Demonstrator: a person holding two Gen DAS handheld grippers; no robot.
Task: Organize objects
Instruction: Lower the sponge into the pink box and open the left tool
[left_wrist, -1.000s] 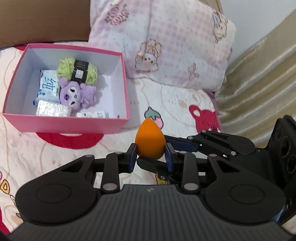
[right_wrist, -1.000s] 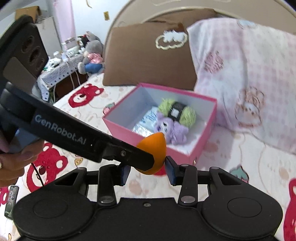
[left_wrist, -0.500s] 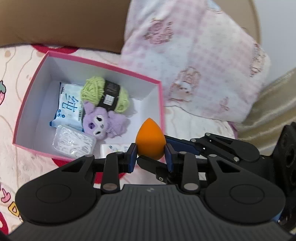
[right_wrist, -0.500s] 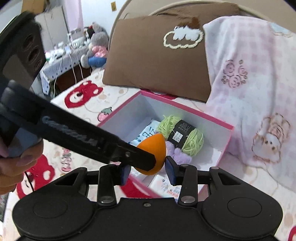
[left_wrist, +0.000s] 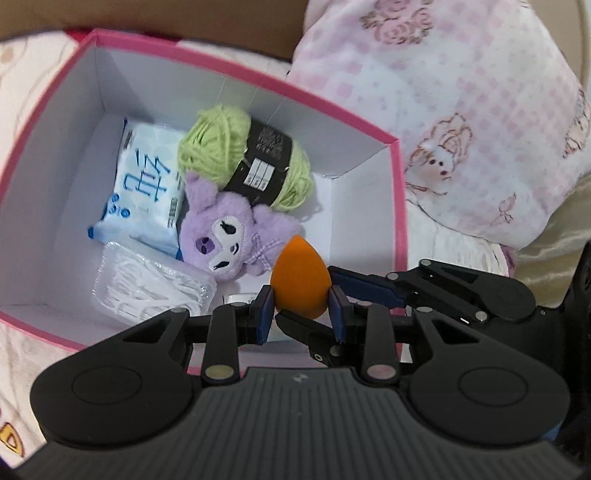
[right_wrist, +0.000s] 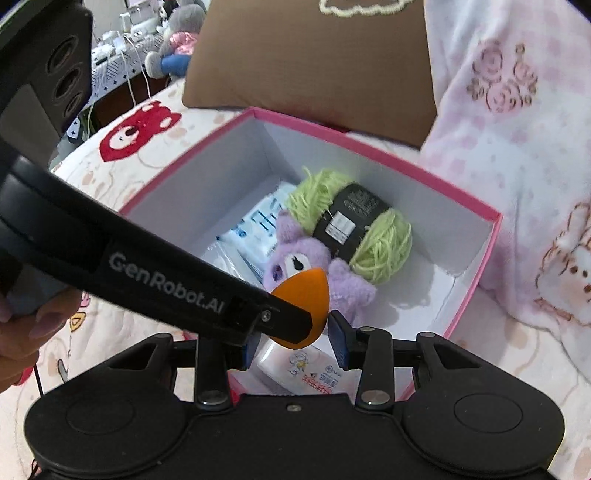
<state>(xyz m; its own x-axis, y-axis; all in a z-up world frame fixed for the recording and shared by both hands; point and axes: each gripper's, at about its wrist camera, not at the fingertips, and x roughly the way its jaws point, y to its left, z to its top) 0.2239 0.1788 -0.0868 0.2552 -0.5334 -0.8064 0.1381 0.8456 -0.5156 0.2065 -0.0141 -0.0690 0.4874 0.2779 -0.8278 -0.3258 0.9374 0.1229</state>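
An orange egg-shaped makeup sponge (left_wrist: 300, 280) is gripped between both grippers, above the near right part of the pink box (left_wrist: 399, 206). My left gripper (left_wrist: 301, 309) is shut on it. My right gripper (right_wrist: 295, 341) closes on the same sponge (right_wrist: 304, 301) from the other side; the left gripper's arm hides its left finger. The box (right_wrist: 491, 243) holds green yarn (left_wrist: 245, 155), a purple plush (left_wrist: 231, 232), a blue-white tissue pack (left_wrist: 146, 184), a clear plastic pack (left_wrist: 147, 284) and a small white packet (right_wrist: 314, 369).
The box sits on a bed cover with red bear prints (right_wrist: 136, 133). A pink patterned pillow (left_wrist: 461, 103) lies right of the box and a brown pillow (right_wrist: 314, 55) behind it. A hand (right_wrist: 29, 332) holds the left gripper. A cluttered table stands far left.
Both grippers have carried the orange sponge forward from the bed cover to above the box's near right part. The box now fills much more of both views.
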